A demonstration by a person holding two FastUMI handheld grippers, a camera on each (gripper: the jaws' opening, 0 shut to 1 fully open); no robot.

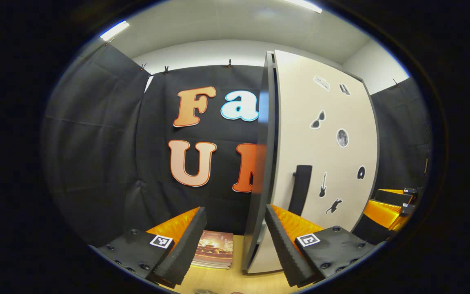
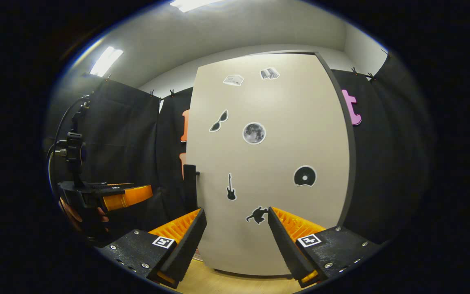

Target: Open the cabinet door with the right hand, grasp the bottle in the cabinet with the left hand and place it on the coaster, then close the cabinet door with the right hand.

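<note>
The left gripper [image 1: 235, 241] is held with its fingers apart and nothing between them, low over a wooden table [image 1: 222, 281]. Between and beyond its fingers a book [image 1: 213, 254] is seen lying flat on the table, with the near edge of the cabinet door [image 1: 324, 163] rising just right of it. The door is seen almost edge-on in the left gripper view, its pale face turned to the right, and whether it is fully shut cannot be told. A dark vertical handle [image 1: 301, 188] is fixed low on the door near its left edge, and small stickers are scattered across the face. At the far right of that view the right gripper [image 1: 394, 204] is seen.

The right gripper [image 2: 235, 241] is likewise spread wide and empty, pointed squarely at the door [image 2: 276, 163], close to it but apart from it. The handle [image 2: 189, 185] stands at the door's left edge, left of the gripper's fingers. Farther left the left gripper [image 2: 127, 196] is seen, held by a hand [image 2: 76, 212]. The bottle is hidden from sight.
</note>
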